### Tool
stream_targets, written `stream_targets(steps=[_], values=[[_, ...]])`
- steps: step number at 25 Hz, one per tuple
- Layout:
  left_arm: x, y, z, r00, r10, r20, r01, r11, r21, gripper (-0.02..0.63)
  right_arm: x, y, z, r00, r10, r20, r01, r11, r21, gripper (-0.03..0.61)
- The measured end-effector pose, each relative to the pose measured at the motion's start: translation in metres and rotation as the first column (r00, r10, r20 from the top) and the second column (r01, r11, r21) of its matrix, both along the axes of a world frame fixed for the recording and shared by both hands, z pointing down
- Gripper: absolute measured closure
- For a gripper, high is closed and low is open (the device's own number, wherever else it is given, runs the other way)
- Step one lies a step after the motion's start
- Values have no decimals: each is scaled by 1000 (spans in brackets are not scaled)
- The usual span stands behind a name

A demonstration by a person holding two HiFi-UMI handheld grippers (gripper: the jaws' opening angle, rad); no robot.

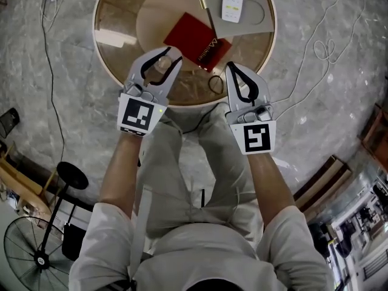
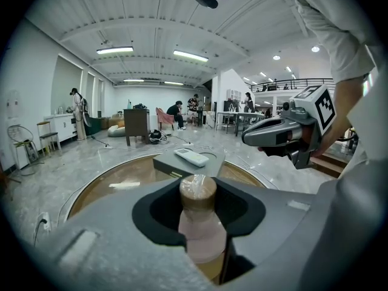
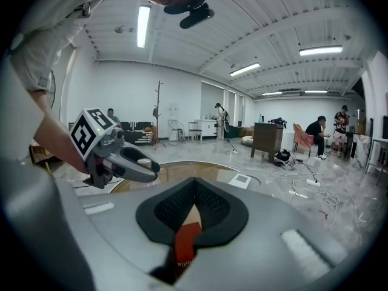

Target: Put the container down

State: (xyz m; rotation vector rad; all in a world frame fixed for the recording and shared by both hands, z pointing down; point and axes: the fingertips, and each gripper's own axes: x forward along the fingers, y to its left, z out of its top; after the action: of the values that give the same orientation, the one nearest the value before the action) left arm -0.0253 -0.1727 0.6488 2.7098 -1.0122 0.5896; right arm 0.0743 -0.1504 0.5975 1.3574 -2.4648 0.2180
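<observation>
Grey marble floor (image 1: pixel 315 108) lies all around, below both grippers. Round wood-topped table with a cream rim (image 1: pixel 115 53) sits ahead of the grippers. Both jaw sets hang over its near edge. Person in light trousers (image 1: pixel 182 187) is behind the grippers, one bare forearm running to each.

On the table, ahead of the left gripper (image 1: pixel 165 56): flat grey board (image 2: pixel 167 164) with a white rectangular remote control (image 2: pixel 191 157) lying on top. Flat red square booklet (image 1: pixel 195 40) lies ahead of and between the two grippers. It also shows through the jaw gap of the right gripper (image 1: pixel 233 66) in the right gripper view, so it's below and ahead of those jaws.

Left gripper: jaws partly spread, pinching a small pale-pink container with a brown cap (image 2: pixel 200 223). Cap is up, and the grip is near the cap end with the body hanging below the jaws. The container is over the table's near edge, just left of the booklet's near corner. Can't tell from these angles whether its base touches the tabletop or hangs clear.

Right gripper: jaws pressed together at the tips, nothing between them. It sits beside the left gripper, not touching the container.

Thin black cable loop (image 1: pixel 216 83) lies at the table edge between the two grippers, nearer the right one.
</observation>
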Motion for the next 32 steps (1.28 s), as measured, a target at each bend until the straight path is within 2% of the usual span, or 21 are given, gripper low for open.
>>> stream_targets(steps=[7, 16, 32], values=[[2, -1, 32, 1000, 3, 4, -3, 1000, -15, 483, -2, -7, 25, 1000, -8, 2, 8, 1000, -7, 574], [2, -3, 51, 1000, 3, 11, -3, 1000, 2, 485, -5, -10, 45, 999, -33, -5, 33, 999, -6, 574], [8, 1, 57, 999, 33, 12, -34, 995, 89, 482, -4, 0, 71, 998, -59, -10, 59, 998, -12, 574]])
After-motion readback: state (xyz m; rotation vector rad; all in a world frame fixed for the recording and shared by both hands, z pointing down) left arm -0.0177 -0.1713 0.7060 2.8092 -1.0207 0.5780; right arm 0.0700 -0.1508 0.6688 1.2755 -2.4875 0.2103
